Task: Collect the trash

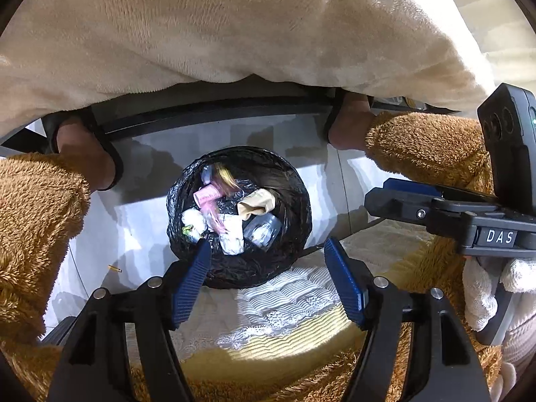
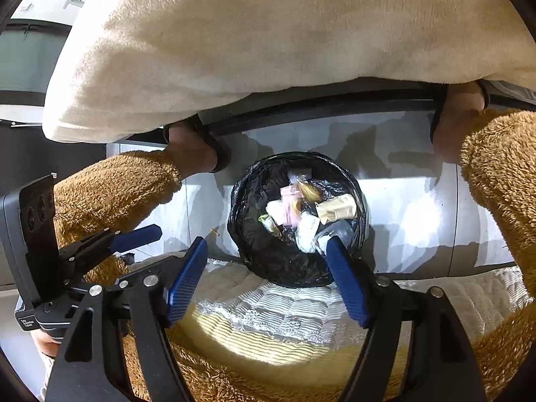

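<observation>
A round bin lined with a black bag (image 1: 294,197) (image 2: 248,221) stands on the white floor below both grippers. It holds several pieces of trash: a pink wrapper (image 1: 209,197) (image 2: 289,212), a tan paper wad (image 1: 256,204) (image 2: 336,207), white crumpled tissues (image 1: 231,234) (image 2: 306,231) and a clear plastic piece (image 1: 263,231). My left gripper (image 1: 268,249) is open and empty above the bin's near rim. My right gripper (image 2: 268,246) is open and empty above the bin; its fingers also show at the right of the left wrist view (image 1: 395,197).
A cream fleece garment (image 1: 217,26) (image 2: 284,33) hangs across the top. Brown fuzzy trouser legs (image 1: 37,214) (image 2: 502,181) and feet in black sandals (image 1: 87,164) (image 2: 197,154) flank the bin. A white lace quilted cushion (image 1: 284,301) (image 2: 284,308) lies just below the grippers. A small yellow scrap (image 1: 114,269) lies on the floor.
</observation>
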The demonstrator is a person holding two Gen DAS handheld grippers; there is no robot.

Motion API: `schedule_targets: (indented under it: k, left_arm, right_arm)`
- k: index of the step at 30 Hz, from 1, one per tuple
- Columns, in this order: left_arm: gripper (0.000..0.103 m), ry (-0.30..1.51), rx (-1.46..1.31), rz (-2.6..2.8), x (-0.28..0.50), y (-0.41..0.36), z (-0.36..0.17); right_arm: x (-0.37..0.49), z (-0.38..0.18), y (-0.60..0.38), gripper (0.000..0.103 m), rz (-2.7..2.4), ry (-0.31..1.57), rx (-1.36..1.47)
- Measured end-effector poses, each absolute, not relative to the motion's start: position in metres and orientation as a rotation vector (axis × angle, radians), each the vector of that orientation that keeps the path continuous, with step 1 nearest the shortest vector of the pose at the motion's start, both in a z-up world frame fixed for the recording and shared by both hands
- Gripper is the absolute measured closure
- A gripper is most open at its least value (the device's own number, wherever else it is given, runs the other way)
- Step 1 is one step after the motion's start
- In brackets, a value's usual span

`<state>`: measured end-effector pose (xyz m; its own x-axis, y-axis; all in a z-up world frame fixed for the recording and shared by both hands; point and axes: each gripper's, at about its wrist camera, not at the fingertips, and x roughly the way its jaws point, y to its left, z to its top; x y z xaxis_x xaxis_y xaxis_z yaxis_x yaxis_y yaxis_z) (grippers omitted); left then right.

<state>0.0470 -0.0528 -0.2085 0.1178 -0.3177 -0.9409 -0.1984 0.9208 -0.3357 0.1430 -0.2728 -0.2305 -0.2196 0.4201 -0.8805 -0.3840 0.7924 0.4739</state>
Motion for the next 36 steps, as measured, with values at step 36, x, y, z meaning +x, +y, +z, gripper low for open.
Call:
schedule_targets:
  k: [36]
  left_arm:
    - [0.034, 0.766, -0.192, 0.063, 0.028, -0.008, 0.000]
  right_arm:
    - [0.162, -0.006, -0.343, 0.028, 0.827, 0.732, 0.013]
